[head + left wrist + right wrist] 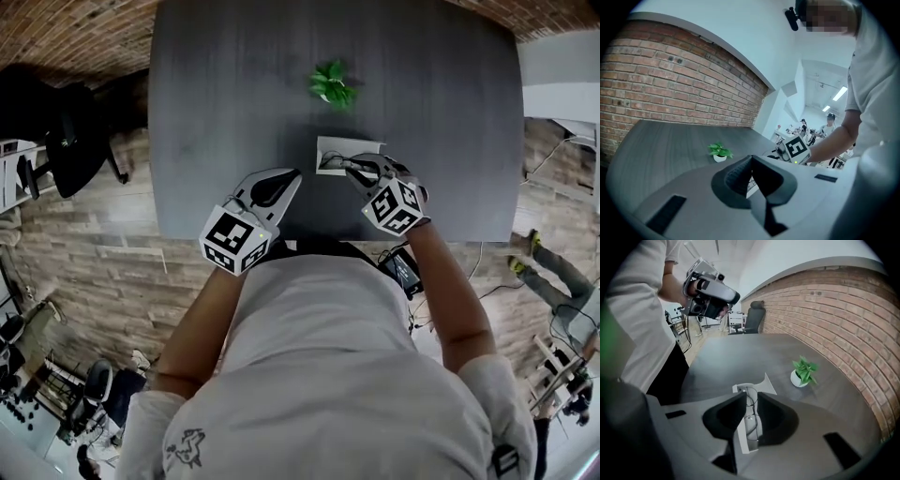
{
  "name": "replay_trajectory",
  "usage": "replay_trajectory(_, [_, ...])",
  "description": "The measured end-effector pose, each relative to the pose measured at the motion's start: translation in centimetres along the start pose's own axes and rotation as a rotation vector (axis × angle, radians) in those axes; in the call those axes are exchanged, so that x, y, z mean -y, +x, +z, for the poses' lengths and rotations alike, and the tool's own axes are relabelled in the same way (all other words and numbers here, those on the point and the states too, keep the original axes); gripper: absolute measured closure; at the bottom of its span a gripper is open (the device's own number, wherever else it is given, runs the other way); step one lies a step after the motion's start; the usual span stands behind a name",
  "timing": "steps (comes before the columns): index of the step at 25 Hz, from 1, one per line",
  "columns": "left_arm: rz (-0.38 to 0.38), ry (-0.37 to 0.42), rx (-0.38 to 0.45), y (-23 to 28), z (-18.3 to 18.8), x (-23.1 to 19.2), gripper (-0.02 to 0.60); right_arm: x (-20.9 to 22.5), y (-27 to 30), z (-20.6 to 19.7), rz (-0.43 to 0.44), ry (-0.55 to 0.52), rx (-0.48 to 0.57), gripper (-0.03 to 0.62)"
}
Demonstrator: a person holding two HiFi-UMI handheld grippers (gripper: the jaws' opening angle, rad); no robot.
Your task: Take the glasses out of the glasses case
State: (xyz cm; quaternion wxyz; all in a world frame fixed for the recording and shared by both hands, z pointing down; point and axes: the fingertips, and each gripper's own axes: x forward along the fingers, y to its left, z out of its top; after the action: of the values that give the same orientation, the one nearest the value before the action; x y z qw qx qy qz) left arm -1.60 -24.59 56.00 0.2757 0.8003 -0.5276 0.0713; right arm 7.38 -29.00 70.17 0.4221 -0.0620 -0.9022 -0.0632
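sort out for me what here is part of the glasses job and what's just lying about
Job:
glasses case, open
glasses inside it
right tongs at the case
left tongs

Lying about:
potted plant
office chair beyond the table

Dark grey table (234,112) with open white glasses case (334,150), small potted plant (331,84).

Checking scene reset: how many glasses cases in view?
1. The glasses case lies open near the table's front edge, under the right gripper, nearer the person than the potted plant. None seems hidden.
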Motion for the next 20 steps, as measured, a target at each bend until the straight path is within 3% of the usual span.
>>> replay_trajectory(20, [0.006, -0.046, -0.040, 0.7, -2.1, -0.4, 0.571, -0.2, 4.8, -3.5, 0.063, -0.079, -0.113, 0.551])
